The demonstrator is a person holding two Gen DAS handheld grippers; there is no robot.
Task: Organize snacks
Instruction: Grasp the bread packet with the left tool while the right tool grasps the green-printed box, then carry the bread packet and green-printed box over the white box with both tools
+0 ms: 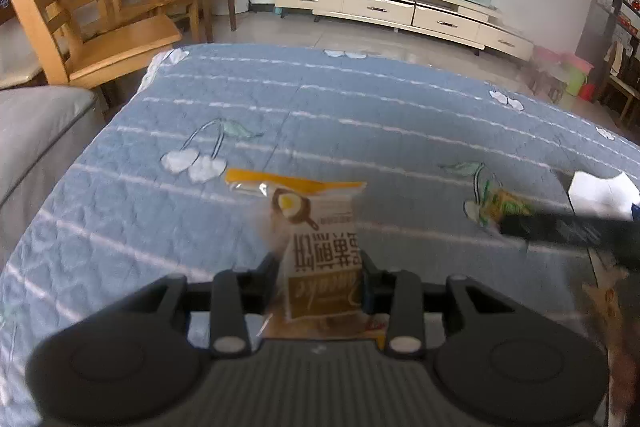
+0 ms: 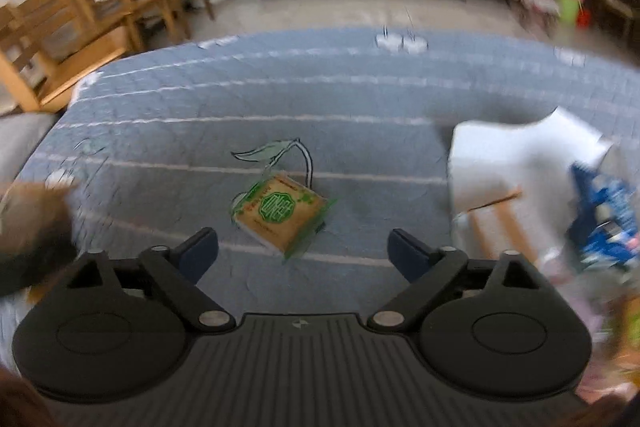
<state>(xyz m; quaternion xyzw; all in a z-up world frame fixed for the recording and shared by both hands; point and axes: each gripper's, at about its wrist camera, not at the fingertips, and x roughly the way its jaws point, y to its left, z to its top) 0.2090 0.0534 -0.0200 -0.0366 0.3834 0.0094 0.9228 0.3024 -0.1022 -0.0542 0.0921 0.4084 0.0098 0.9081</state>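
My left gripper (image 1: pixel 322 273) is shut on a yellow-and-white egg cake packet (image 1: pixel 316 243) and holds it upright above the blue quilted cloth (image 1: pixel 320 115). My right gripper (image 2: pixel 303 245) is open and empty, just short of a small green-and-tan snack packet (image 2: pixel 282 213) that lies flat on the cloth. That packet also shows in the left wrist view (image 1: pixel 498 205), partly behind the dark finger (image 1: pixel 560 227) of the right gripper.
A white box (image 2: pixel 520 163) holding a blue packet (image 2: pixel 608 215) and other snacks stands at the right; it also shows in the left wrist view (image 1: pixel 600 189). Wooden chairs (image 1: pixel 100 27) and a grey sofa (image 1: pixel 36 139) are at the left. A cream cabinet (image 1: pixel 400 11) lines the far wall.
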